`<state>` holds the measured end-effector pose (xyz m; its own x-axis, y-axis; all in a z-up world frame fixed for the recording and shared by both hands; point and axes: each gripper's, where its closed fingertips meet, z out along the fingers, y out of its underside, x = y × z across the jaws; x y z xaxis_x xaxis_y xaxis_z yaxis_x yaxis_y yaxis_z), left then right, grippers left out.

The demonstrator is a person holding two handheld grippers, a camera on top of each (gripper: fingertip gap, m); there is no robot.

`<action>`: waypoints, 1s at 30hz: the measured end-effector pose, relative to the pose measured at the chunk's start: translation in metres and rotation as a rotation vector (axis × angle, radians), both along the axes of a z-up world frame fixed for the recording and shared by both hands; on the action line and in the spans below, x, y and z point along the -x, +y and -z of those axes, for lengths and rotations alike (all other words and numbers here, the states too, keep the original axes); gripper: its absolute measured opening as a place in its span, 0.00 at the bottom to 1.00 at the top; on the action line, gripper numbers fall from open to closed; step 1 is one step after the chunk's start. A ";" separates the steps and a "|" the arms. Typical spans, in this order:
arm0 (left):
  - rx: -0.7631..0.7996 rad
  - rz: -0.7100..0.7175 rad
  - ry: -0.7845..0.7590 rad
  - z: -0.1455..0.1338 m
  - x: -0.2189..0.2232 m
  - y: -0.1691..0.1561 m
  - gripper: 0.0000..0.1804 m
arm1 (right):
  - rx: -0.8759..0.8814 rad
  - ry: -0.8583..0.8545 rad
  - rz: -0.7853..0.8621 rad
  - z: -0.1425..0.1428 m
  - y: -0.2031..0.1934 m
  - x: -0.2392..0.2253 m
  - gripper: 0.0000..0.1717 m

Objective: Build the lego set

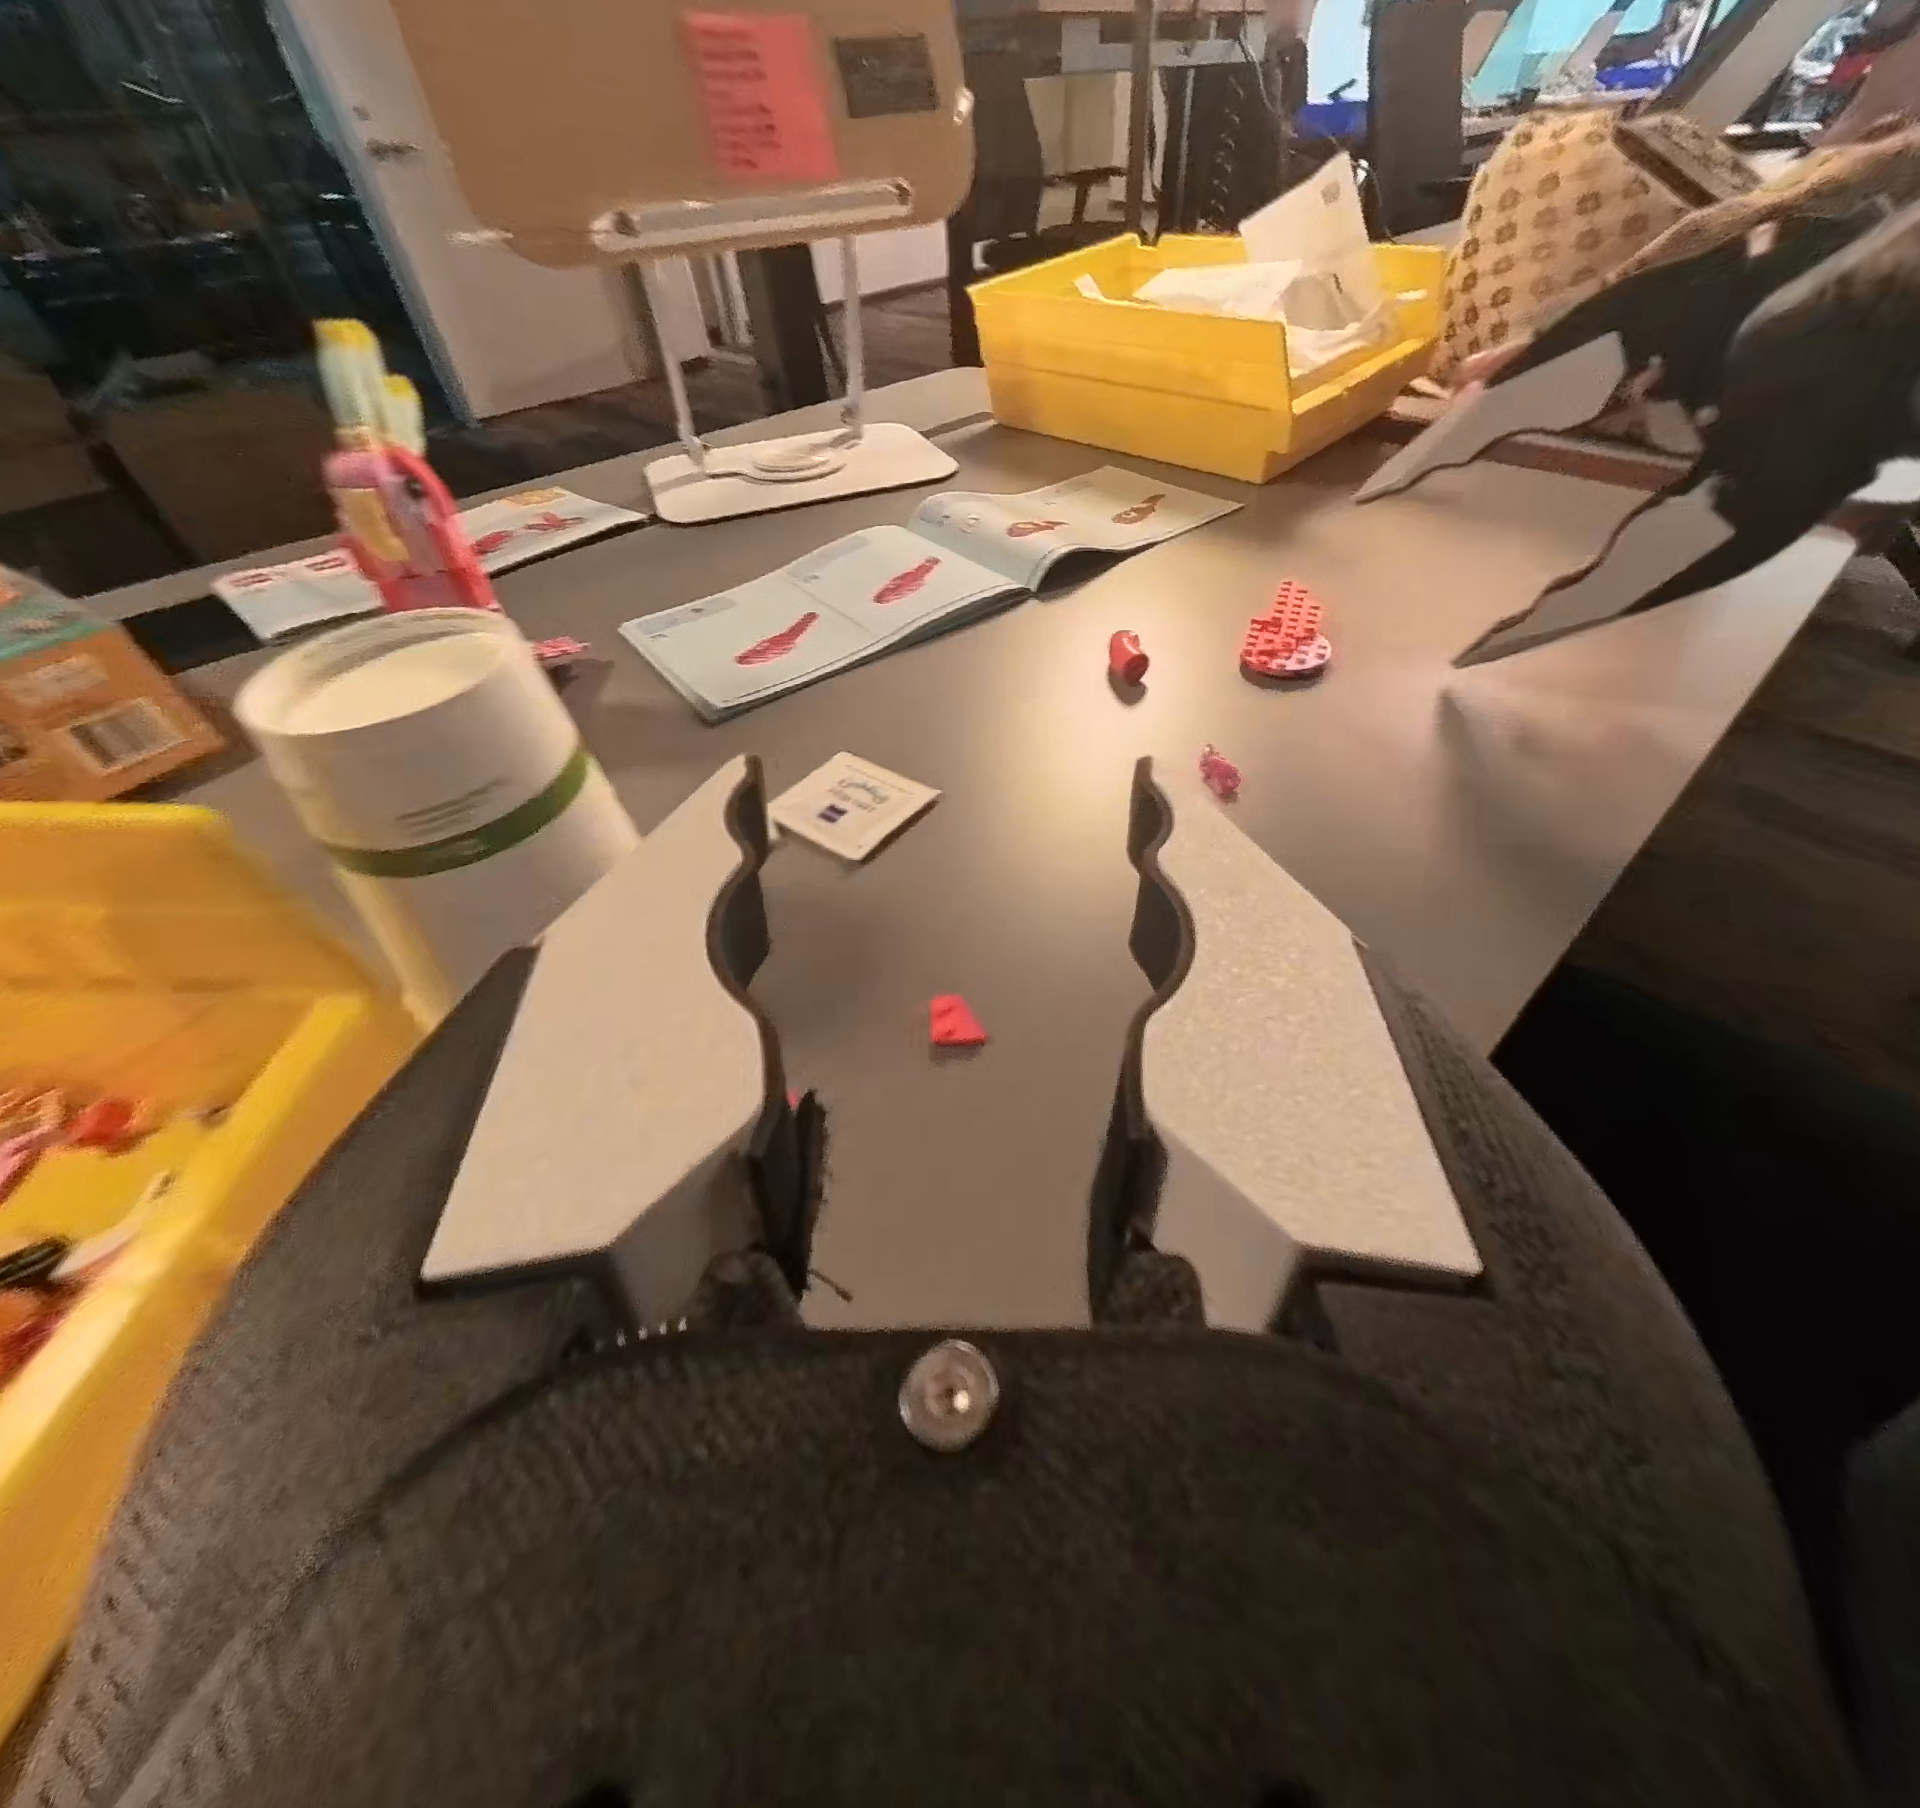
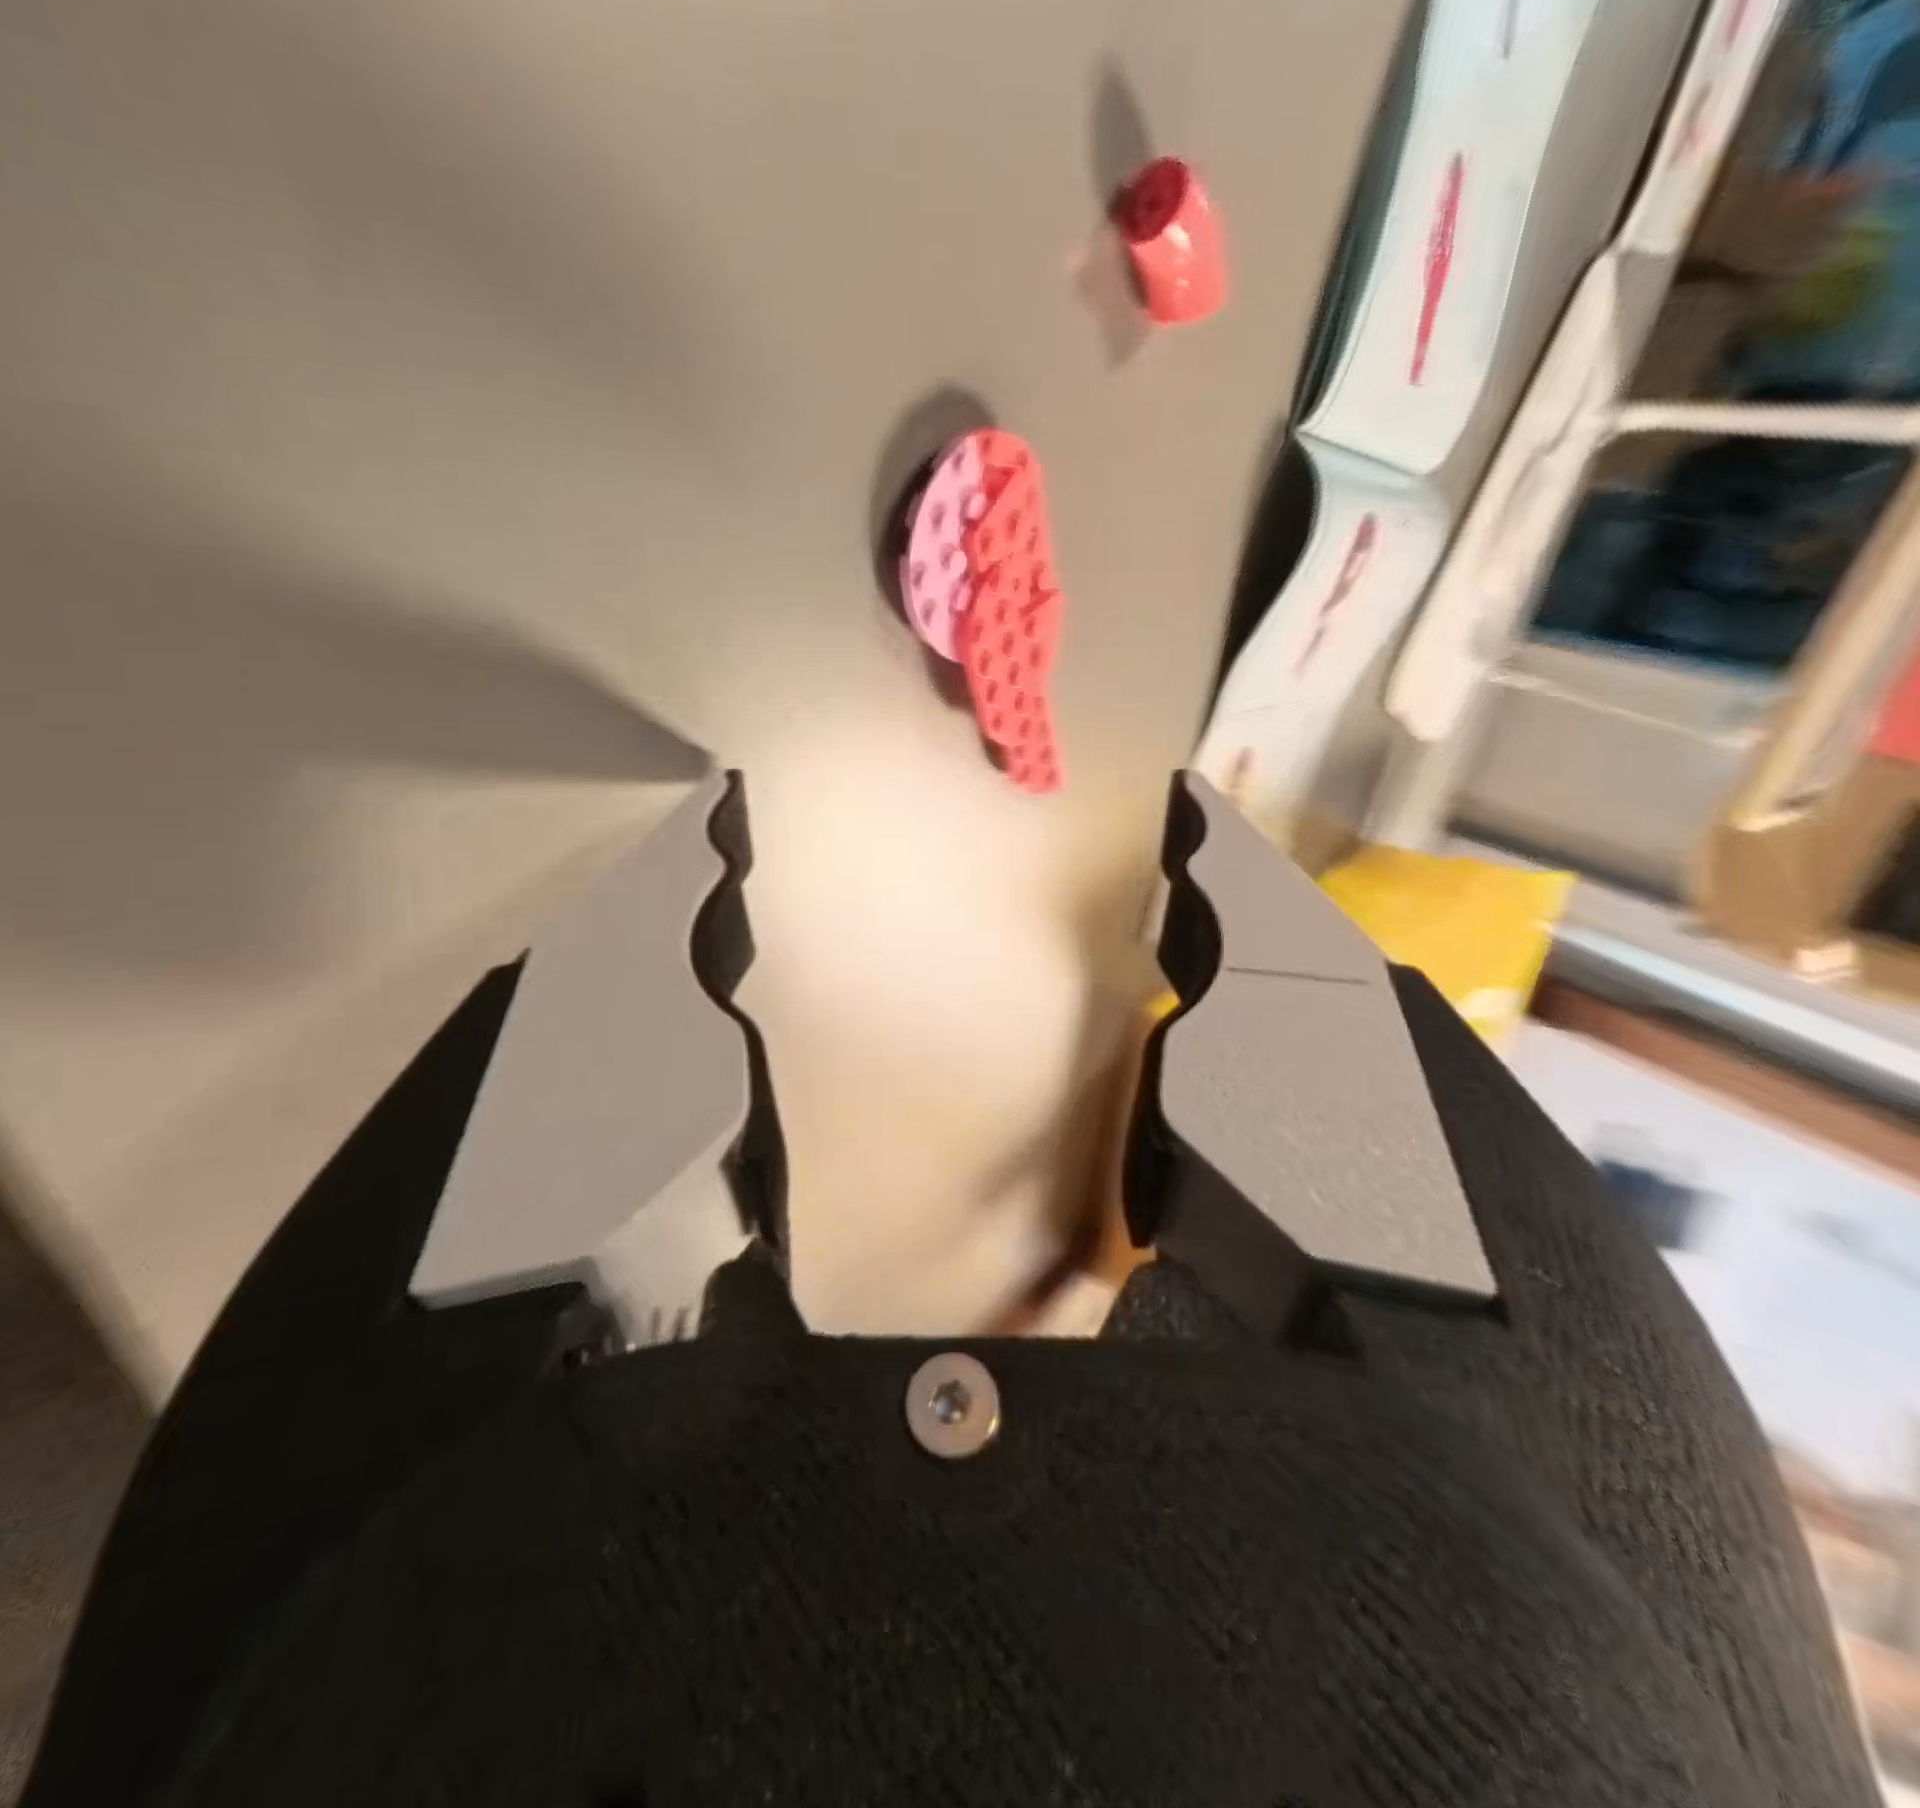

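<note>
While the left wrist view looks along the dark counter (image 1: 1039,719), the left gripper (image 1: 948,792) sits in the middle of the frame with its fingers wide apart and nothing in them. A small red brick (image 1: 957,1020) lies on the counter between the fingers, not touched. A white packet (image 1: 854,804) lies just past the left fingertip. A white tube (image 1: 416,771) stands at the left. The right gripper (image 1: 1413,579) shows at the upper right, open too.

In the right wrist view, the right gripper (image 2: 951,782) is open and holds nothing. A red and pink brick piece (image 2: 992,595) lies just above its tips. A red round brick (image 2: 1169,241) lies higher up.
</note>
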<state>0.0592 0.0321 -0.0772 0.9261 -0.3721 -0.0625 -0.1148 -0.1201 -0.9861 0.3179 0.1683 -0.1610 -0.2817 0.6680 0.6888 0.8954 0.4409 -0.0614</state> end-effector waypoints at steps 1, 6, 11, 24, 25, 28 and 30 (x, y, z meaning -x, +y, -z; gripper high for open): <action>-0.009 -0.019 -0.003 -0.005 0.009 -0.005 0.38 | 0.071 0.086 0.027 -0.005 -0.005 0.003 0.48; -0.106 -0.209 -0.011 -0.044 0.080 -0.025 0.36 | 0.236 0.810 0.025 -0.070 -0.006 0.045 0.45; -0.070 -0.560 -0.052 -0.074 0.189 -0.033 0.31 | -0.108 1.357 0.090 -0.132 0.034 0.036 0.33; 0.918 -0.233 0.207 0.057 0.253 0.072 0.04 | -0.295 1.382 0.127 -0.108 0.037 0.060 0.25; 0.938 -0.226 0.232 0.065 0.256 0.078 0.04 | -0.286 1.381 0.128 -0.107 0.038 0.061 0.25; 1.015 -0.223 0.275 0.084 0.262 0.086 0.05 | -0.252 1.379 0.137 -0.104 0.041 0.063 0.25; 1.071 -0.223 0.237 0.094 0.263 0.089 0.05 | -0.234 1.374 0.137 -0.101 0.042 0.064 0.24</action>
<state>-0.2034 0.1213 -0.1708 0.9860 -0.1667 0.0069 -0.1559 -0.9353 -0.3178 0.2536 0.2101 -0.0596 0.7574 0.4678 0.4555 0.2169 0.4778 -0.8513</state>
